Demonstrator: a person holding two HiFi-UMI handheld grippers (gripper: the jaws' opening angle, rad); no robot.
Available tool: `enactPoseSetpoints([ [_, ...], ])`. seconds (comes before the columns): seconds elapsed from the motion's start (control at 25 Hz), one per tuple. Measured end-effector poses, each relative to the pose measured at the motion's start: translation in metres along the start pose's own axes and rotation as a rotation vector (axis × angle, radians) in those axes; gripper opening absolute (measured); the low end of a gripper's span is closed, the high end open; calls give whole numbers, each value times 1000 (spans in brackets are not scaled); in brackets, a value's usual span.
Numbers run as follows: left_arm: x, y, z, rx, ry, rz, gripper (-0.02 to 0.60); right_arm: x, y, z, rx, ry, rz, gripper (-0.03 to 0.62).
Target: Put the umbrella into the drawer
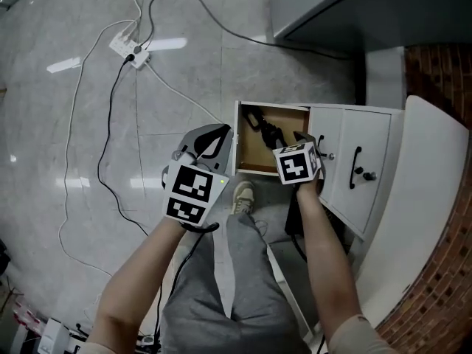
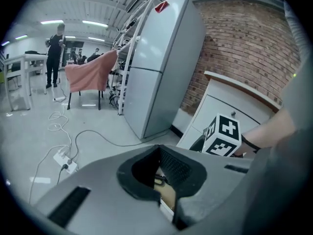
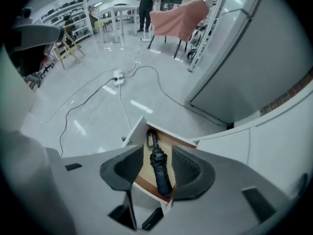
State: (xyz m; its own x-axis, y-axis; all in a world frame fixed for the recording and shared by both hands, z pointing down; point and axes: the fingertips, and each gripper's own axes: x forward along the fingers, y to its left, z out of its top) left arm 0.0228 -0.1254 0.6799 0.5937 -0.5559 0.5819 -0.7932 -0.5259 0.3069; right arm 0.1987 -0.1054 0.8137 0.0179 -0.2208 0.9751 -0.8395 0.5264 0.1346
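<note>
- umbrella [image 1: 267,133]: black, folded, lying flat inside the open drawer [image 1: 237,140]. It runs at a slant from the corner by the white front panel towards the opposite corner, with the strap loop at the front-panel end. Nothing holds it.
- right gripper [image 3: 156,173]: above the drawer and pointing steeply down. Its jaws stand apart and empty; the umbrella shows between them but well below.
- left gripper [image 1: 212,140]: just outside the front panel, clear of it. Its jaws are parted by only a narrow gap, with nothing in them.
- Judgement: the placing looks done, and shutting the drawer into the white cabinet [image 1: 346,146] is probably what remains.
- To do it well:
  - check that loop and tip sit below the drawer's rim before pushing
  - press flat on the middle of the front panel so the drawer runs straight
  - keep the right gripper out of the drawer
- Risk: the person's shoe [image 1: 242,196] is near the front panel.
</note>
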Motion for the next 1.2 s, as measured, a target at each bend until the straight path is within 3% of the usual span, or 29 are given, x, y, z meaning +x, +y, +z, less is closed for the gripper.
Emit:
enactPoseSetpoints([
  [0.24, -59, -16, 77, 32, -80, 11, 8, -128, -7, 68, 111, -268, -8, 72],
  [0.48, -119, -37, 150, 114, -134, 15, 8, -273, -18, 125, 139, -500, -10, 22],
  [1.0, -264, -97, 337, 268, -399, 47, 8, -568, -29, 192, 120, -971, -40, 8],
  [1.2, -334, -122, 404, 347, -523, 70, 8, -673, -21, 209, 67, -1145, -32, 8],
])
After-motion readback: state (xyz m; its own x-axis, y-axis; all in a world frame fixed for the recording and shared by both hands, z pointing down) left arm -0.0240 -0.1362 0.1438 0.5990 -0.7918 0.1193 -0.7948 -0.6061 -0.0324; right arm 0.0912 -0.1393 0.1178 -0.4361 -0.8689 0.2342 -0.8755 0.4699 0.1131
